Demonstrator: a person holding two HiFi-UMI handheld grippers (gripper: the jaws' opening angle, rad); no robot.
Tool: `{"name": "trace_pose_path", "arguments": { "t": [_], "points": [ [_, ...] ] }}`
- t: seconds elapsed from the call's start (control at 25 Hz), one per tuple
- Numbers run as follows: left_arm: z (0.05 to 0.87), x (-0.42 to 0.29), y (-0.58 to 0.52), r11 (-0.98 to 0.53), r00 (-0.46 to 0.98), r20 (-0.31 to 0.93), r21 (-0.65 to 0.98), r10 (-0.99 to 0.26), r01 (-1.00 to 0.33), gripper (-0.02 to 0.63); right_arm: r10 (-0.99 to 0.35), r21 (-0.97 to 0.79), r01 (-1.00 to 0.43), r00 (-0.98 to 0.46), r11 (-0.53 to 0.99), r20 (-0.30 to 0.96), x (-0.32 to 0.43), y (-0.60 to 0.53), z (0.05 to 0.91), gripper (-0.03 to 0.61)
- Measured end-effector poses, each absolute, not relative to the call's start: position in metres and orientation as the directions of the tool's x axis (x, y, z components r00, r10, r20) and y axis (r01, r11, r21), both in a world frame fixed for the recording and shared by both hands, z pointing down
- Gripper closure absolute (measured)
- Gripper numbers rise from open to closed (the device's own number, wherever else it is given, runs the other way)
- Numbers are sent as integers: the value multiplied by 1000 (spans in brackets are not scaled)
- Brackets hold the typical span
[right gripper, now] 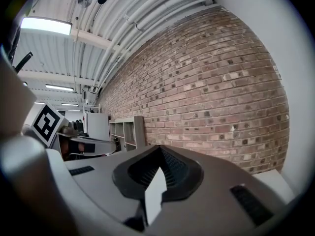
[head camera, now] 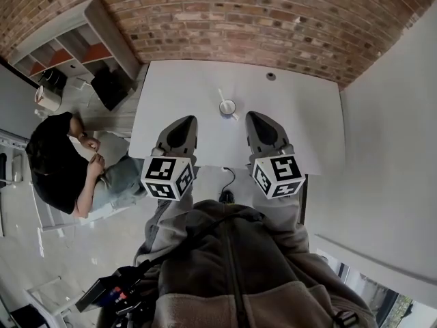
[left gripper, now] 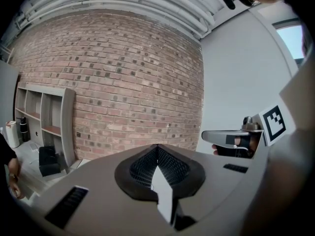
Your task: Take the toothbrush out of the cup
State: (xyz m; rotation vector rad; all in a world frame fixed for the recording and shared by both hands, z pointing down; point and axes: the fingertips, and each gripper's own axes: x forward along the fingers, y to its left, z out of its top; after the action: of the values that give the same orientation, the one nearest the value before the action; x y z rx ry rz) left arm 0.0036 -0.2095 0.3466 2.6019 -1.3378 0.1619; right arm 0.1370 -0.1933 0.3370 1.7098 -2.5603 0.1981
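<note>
A white cup (head camera: 227, 107) stands near the middle of the white counter (head camera: 300, 121), and the toothbrush (head camera: 221, 95) stands in it, its pale handle leaning out toward the brick wall (head camera: 259, 19). The cup sits just ahead of both tools, between their tips and touched by neither.

The left tongs (head camera: 185, 122) are held over the near part of the counter, to the left of the cup. In the left gripper view their jaws meet at the tip with nothing between them, and they point at the wall rather than down at the cup. The right tongs (head camera: 257, 117) are held to the cup's right, equally closed and empty.

Off the counter's left end a person (head camera: 58, 162) in a dark top sits beside a shelf unit (head camera: 75, 43).
</note>
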Motion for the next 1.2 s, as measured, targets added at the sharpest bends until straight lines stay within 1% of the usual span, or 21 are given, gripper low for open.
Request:
{"name": "trace_pose_path", "arguments": {
  "t": [0.16,0.44,0.64,0.88,1.04,1.2],
  "points": [
    [361,11,-222,-559,575,234,139,-783,-818,611,-891,-121,-899,-434,420,135,137,-210,353,578],
    [400,1,-233,-525,550,306,167,-777,-834,611,-841,-175,-867,-497,467,215,117,-226,401,578],
    [436,-6,-242,-525,560,363,201,-745,-827,611,-822,-147,-873,-487,465,294,107,-236,438,578],
    [491,-11,-257,-487,571,473,298,-671,-821,611,-782,-131,-887,-454,443,427,105,-255,490,578],
    [530,-19,-258,-453,575,540,355,-615,-818,611,-735,-148,-892,-438,427,518,103,-260,538,578],
    [558,-22,-260,-433,574,582,378,-577,-818,611,-701,-167,-896,-429,412,570,105,-263,576,578]
  ]
}}
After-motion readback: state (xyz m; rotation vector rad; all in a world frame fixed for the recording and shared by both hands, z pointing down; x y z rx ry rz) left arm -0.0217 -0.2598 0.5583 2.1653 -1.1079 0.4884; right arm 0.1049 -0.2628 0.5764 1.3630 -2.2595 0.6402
